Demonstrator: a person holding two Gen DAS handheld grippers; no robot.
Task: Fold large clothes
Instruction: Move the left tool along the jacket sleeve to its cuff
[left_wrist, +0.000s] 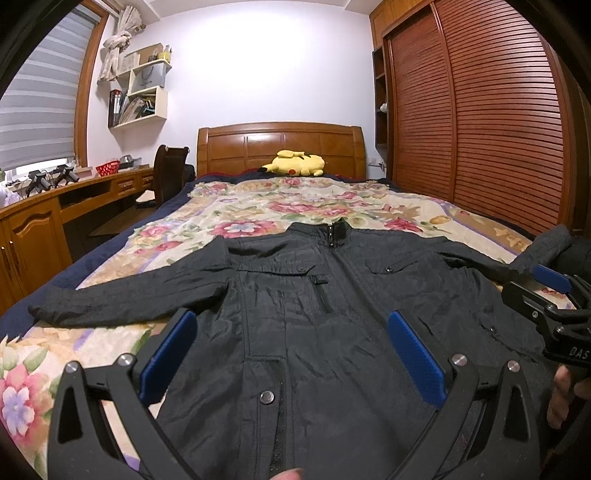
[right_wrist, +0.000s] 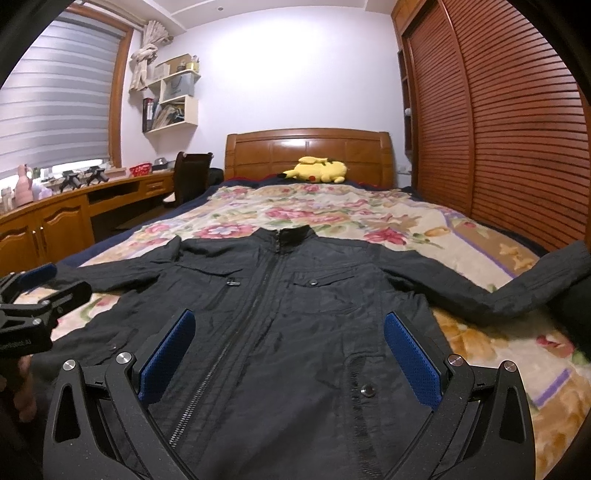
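A large black zip-up jacket (left_wrist: 314, 295) (right_wrist: 288, 302) lies flat, front up, on the floral bedspread, collar toward the headboard and both sleeves spread out sideways. My left gripper (left_wrist: 291, 325) hovers open above the jacket's lower left half, blue pads wide apart with nothing between them. My right gripper (right_wrist: 288, 325) is likewise open over the lower right half, near the zipper. In the left wrist view the right gripper (left_wrist: 550, 291) shows at the far right, beside the right sleeve (left_wrist: 546, 243). The left gripper (right_wrist: 37, 291) shows at the left edge of the right wrist view.
The bed (left_wrist: 258, 206) has a wooden headboard (left_wrist: 280, 147) and a yellow plush toy (left_wrist: 295, 162) at its far end. A wooden desk (left_wrist: 55, 206) with a chair (left_wrist: 170, 173) runs along the left. A slatted wardrobe (left_wrist: 480, 129) stands on the right.
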